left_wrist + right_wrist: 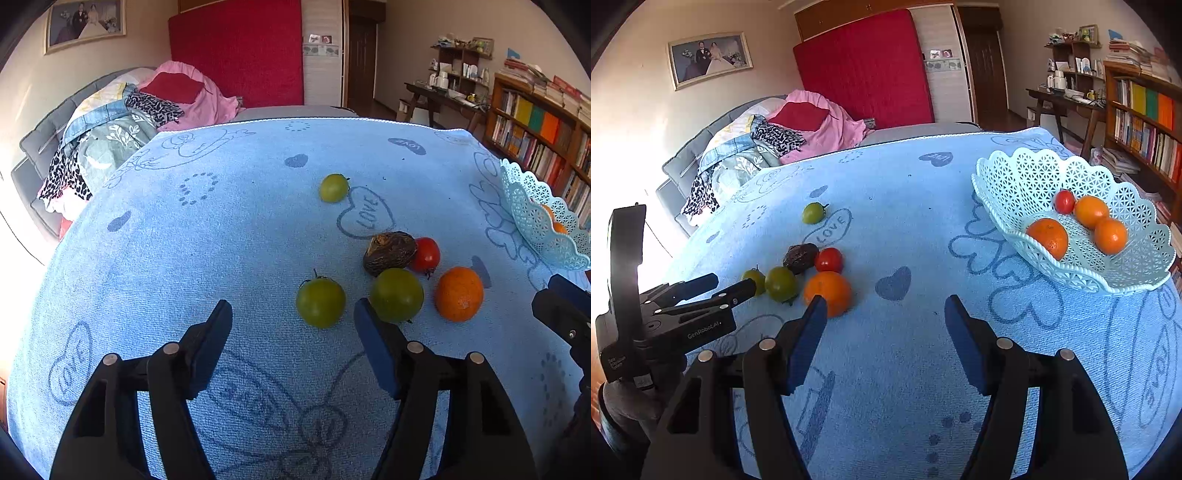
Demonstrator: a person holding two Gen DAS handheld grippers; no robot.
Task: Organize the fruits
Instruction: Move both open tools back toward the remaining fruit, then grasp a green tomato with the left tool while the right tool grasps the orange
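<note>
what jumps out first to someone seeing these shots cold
The pale blue lattice basket at the right of the blue towel already holds three oranges and a red tomato. A loose cluster lies left of it: an orange, green tomatoes, a red tomato and a dark wrinkled fruit. Both open grippers hover nearby.

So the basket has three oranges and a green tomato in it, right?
Not quite. The basket does hold three oranges, but the tomato with them is red, not green. The right wrist view shows it at the back of the basket. The green tomatoes are all out on the blue cloth.
</note>
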